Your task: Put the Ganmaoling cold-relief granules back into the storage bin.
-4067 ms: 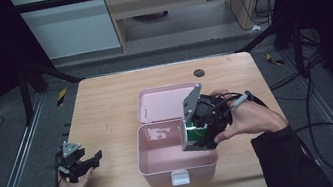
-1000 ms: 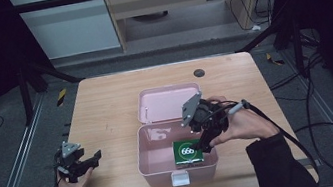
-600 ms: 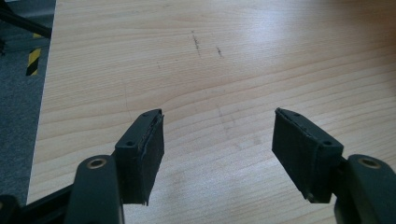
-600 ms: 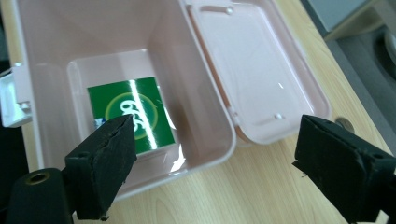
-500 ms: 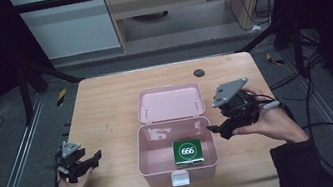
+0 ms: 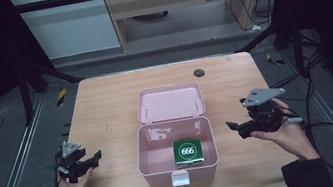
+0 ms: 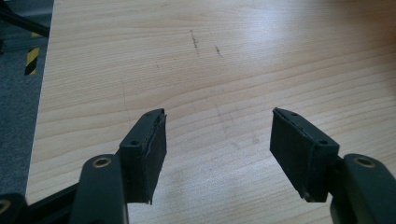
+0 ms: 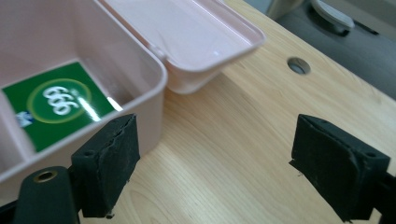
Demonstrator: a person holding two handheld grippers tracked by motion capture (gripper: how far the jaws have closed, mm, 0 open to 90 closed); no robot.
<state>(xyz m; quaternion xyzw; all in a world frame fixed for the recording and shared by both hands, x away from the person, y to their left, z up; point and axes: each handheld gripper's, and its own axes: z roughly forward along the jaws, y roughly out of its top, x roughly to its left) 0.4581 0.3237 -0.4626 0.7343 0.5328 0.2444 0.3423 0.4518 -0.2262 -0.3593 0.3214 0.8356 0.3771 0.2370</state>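
Note:
A pink plastic box point(image 6: 152, 162) stands open at the middle of the wooden table, its lid point(image 6: 170, 102) laid flat behind it. Inside, on the box floor, lies a green pack marked 666 point(image 6: 188, 152), also seen in the right gripper view as the green pack point(image 8: 56, 103) within the box wall point(image 8: 154, 93). My right gripper point(image 6: 235, 129) hovers open to the right of the box, jaws empty and pointing toward it. My left gripper point(image 6: 95, 158) rests open near the table's left front edge, with nothing between its pads point(image 7: 149, 149) but bare wood.
A round cable hole point(image 6: 199, 73) sits at the table's back right, seen too as a cable hole point(image 8: 299, 66) beyond the lid. Bare tabletop point(image 6: 102, 119) spreads left of the box. Metal frame rails and cables run along the floor on both sides.
My right gripper held the green pack over the box, set it down inside, let go, and drew back to the right of the box. The left gripper stayed put.

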